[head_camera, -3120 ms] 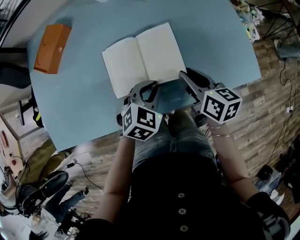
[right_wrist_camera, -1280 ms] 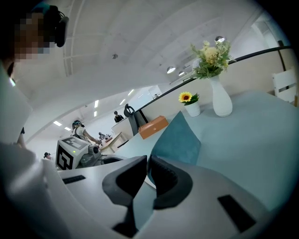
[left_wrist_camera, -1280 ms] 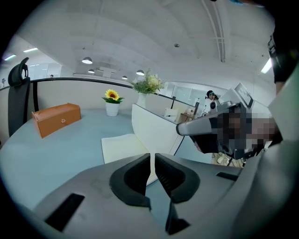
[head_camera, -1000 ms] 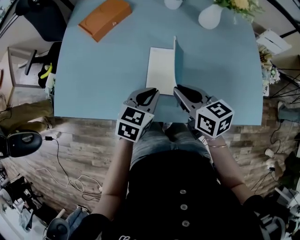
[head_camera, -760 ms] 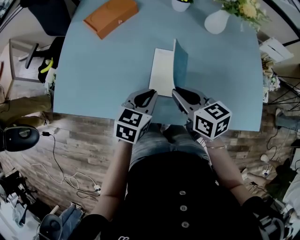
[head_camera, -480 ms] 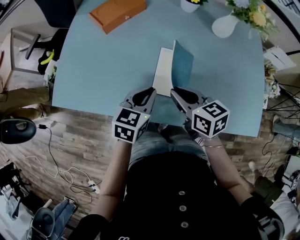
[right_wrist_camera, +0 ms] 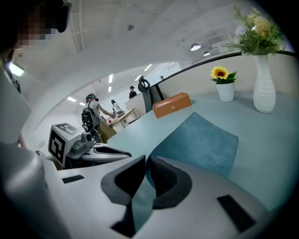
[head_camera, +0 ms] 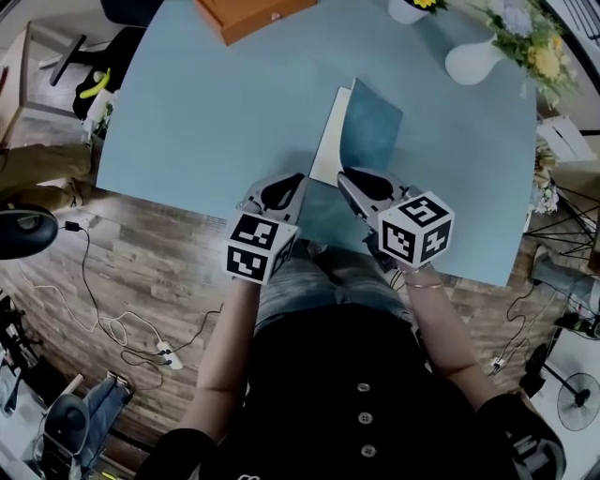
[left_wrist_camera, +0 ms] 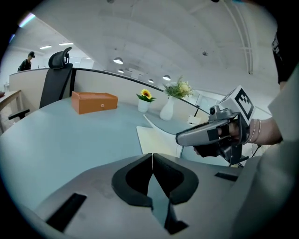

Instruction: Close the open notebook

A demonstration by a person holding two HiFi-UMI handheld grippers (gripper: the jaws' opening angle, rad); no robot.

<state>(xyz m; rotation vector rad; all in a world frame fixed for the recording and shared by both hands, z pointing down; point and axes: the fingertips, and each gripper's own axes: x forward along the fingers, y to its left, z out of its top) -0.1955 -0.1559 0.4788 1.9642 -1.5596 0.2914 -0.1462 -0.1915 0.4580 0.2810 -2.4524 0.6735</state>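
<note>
The notebook stands half closed on the light blue table (head_camera: 206,112). Its blue cover (head_camera: 372,131) is raised and leans left over the white page (head_camera: 327,141). My right gripper (head_camera: 352,184) is shut on the cover's near edge, and the right gripper view shows the blue cover (right_wrist_camera: 201,142) running between its jaws. My left gripper (head_camera: 285,192) hovers just left of the notebook's near corner. Its jaws have just closed fully and meet with nothing between them (left_wrist_camera: 152,163). The left gripper view shows the white page (left_wrist_camera: 158,144) and the right gripper (left_wrist_camera: 205,133) beyond it.
An orange box (head_camera: 253,11) lies at the table's far left. A white vase of flowers (head_camera: 473,58) and a small flower pot (head_camera: 408,9) stand at the far right. The table's near edge runs just under both grippers. Office chairs and cables are on the floor.
The notebook lay flat open three seconds ago. Over the last second the cover went from upright to leaning left over the page, with the right gripper on it. Both grippers shifted slightly.
</note>
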